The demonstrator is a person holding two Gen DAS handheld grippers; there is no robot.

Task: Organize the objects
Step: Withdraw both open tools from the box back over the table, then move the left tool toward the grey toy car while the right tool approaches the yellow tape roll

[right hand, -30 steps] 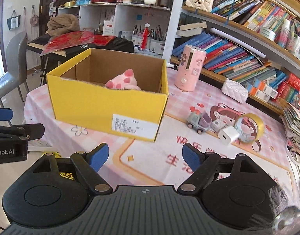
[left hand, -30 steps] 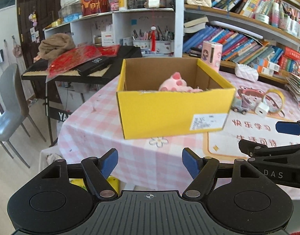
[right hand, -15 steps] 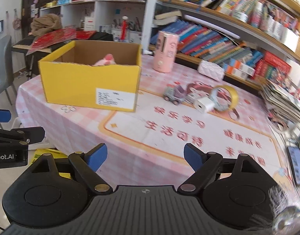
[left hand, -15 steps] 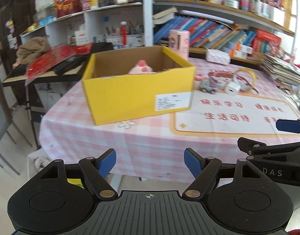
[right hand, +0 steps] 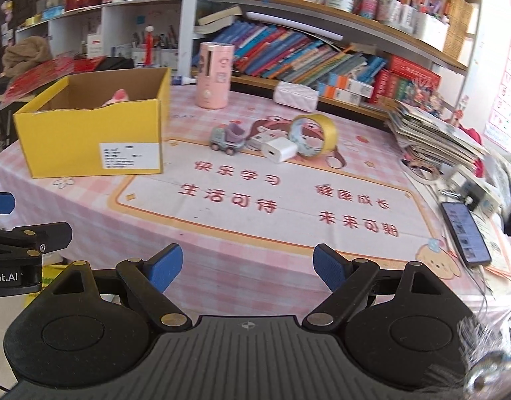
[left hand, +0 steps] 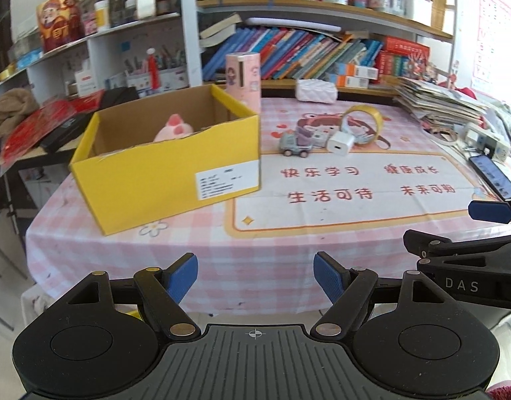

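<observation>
A yellow cardboard box [left hand: 169, 166] [right hand: 89, 140] stands on the left of the pink checked table, with a pink plush toy [left hand: 174, 128] [right hand: 117, 97] inside. A grey toy truck [left hand: 293, 142] [right hand: 227, 138], a white charger cube [left hand: 340, 141] [right hand: 278, 149] and a yellow tape roll [left hand: 363, 120] [right hand: 313, 131] lie together mid-table. A pink cylinder [left hand: 244, 76] [right hand: 214, 75] stands behind the box. My left gripper [left hand: 255, 276] and right gripper [right hand: 247, 268] are both open and empty, held off the table's front edge.
A smartphone [right hand: 465, 233] [left hand: 493, 175] lies at the right edge beside a stack of magazines [right hand: 432, 130]. A white quilted pouch [right hand: 295, 95] sits at the back. Bookshelves [left hand: 322, 53] line the wall behind. A black keyboard stand with red items [left hand: 49, 123] is at the left.
Both grippers have pulled back and swung right; the box has shifted left in both views, and the truck, charger, tape and phone are now in fuller view.
</observation>
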